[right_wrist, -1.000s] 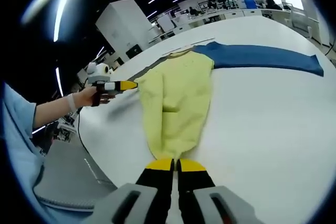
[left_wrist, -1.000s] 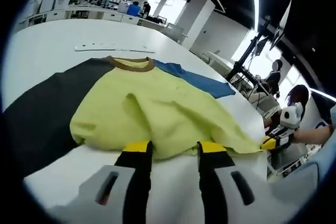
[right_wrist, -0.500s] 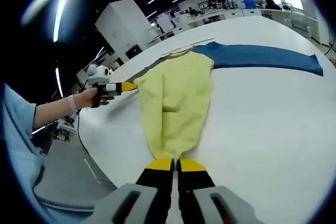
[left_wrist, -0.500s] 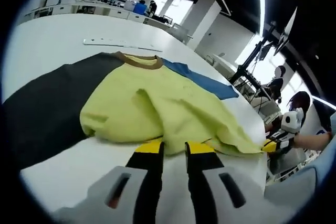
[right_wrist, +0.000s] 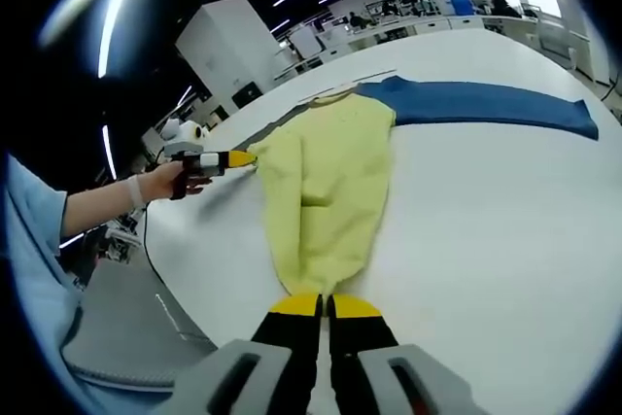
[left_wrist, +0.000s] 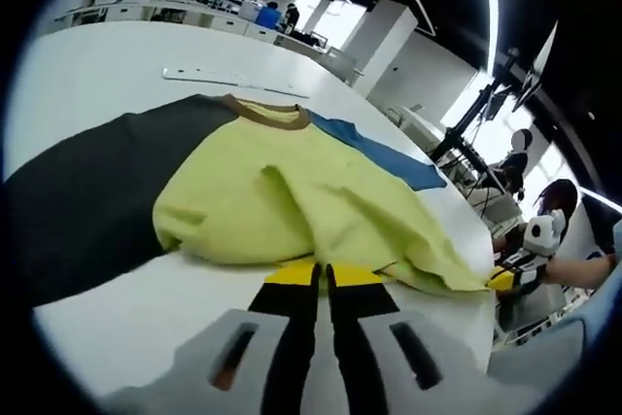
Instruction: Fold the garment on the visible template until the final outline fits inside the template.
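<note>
- The yellow garment (left_wrist: 292, 201) lies bunched on the white table (right_wrist: 486, 201), its dark sleeve (left_wrist: 87, 191) and blue sleeve (right_wrist: 486, 104) spread sideways.
- My left gripper (left_wrist: 321, 274) and right gripper (right_wrist: 325, 305) each pinch its hem.
- Uneven lifting could drag it askew.

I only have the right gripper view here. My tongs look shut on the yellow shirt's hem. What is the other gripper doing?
Observer: The left tongs are shut on the yellow shirt at its near edge.
Operator: What lies beyond the shirt's far side?
Observer: A dark sleeve spreads flat on the white table.
Operator: Is the collar visible?
Observer: Yes, a brown collar, with the blue sleeve past it.
</note>
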